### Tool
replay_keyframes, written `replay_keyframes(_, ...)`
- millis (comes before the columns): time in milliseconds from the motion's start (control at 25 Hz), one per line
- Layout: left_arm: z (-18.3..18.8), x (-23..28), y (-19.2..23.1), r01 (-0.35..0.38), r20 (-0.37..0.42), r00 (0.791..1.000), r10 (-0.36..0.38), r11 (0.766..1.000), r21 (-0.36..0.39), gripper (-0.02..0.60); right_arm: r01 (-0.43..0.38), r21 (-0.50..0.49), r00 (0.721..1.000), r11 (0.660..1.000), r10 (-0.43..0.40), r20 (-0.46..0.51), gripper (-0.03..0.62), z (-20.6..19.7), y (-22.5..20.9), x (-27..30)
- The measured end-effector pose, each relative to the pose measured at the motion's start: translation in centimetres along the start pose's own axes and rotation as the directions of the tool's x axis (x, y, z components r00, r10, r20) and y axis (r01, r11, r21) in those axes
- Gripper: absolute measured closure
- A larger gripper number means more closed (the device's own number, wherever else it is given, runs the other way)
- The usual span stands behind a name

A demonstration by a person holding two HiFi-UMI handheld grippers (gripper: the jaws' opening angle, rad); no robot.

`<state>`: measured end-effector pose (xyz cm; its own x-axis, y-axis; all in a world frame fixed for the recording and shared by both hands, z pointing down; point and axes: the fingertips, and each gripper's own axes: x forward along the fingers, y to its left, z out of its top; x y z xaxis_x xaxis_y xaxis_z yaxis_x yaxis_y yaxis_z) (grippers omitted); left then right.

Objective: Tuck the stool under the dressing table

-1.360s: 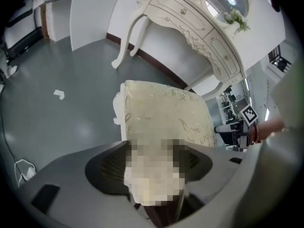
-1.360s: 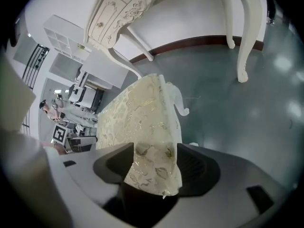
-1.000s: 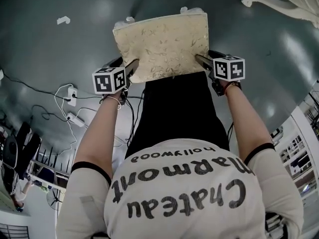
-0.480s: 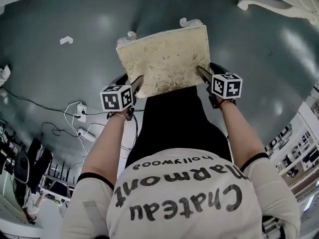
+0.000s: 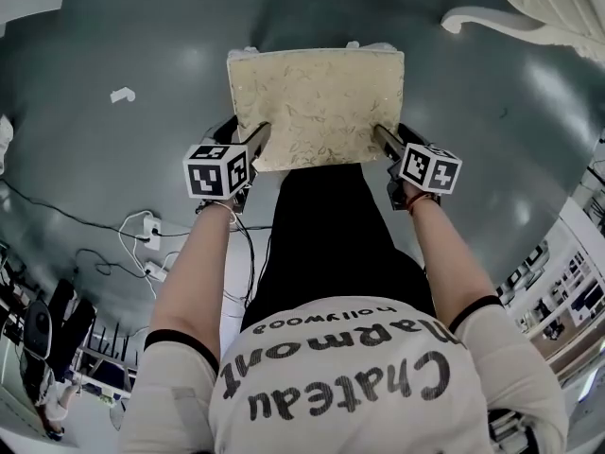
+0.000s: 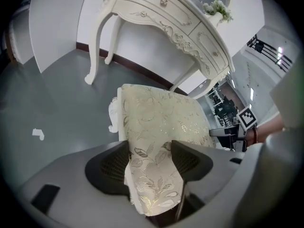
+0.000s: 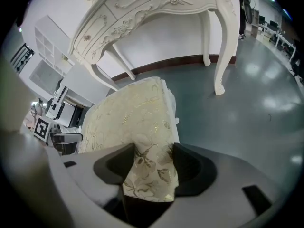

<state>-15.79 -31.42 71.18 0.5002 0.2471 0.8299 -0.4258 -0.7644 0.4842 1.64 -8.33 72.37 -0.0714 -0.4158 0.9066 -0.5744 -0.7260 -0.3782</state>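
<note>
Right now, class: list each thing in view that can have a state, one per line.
stool: upright, gripped at both near seat corners, not yet tucked in.
left gripper: shut on the stool seat's edge.
right gripper: shut on the stool seat's edge.
dressing table: standing ahead, drawers shut.

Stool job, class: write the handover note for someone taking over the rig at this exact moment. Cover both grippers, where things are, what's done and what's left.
The left gripper is shut on the stool at the seat's near left corner.
The right gripper is shut on the near right corner.
The stool is in front of the person, short of the dressing table, with bare floor between them.
Done: both grips are on.
Left: move the stool forward between the table's legs, then release.
</note>
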Motion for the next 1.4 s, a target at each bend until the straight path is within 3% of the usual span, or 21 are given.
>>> replay_keyframes(320,8.1,2.8,-0.9,-0.002,0.104,0.995,-0.005,0.997,0.075,0.301,0.023,0.096,0.993,0.995,-0.034,0.113,0.319,6.4,-2.0,0.3)
replay_keyframes(640,13.4,5.3,-1.1,-0.013,0.133,0.991,-0.002,0.994,0.113,0.301,-0.007,0.155,0.987,0.988,-0.018,0.159,0.318,10.8,-3.4,1.0)
replay_keyframes(1040,19.9,5.7,-1.2,-0.029,0.254,0.967,-0.011,0.988,0.153,0.302,-0.038,0.213,0.962,0.976,-0.022,0.272,0.318,15.5,-3.1,0.3)
replay_keyframes(1240,26.0,8.2,-0.6,-0.078,0.287,0.957,0.036,0.988,0.135,0.302,-0.064,0.313,0.942,0.947,-0.046,0.332,0.318,20.5,-4.0,1.7)
replay_keyframes(1400,29.5,8.5,0.5,-0.119,0.321,0.944,0.072,0.984,0.13,0.305,-0.085,0.36,0.933,0.929,-0.053,0.357,0.321,21.8,-3.0,2.2)
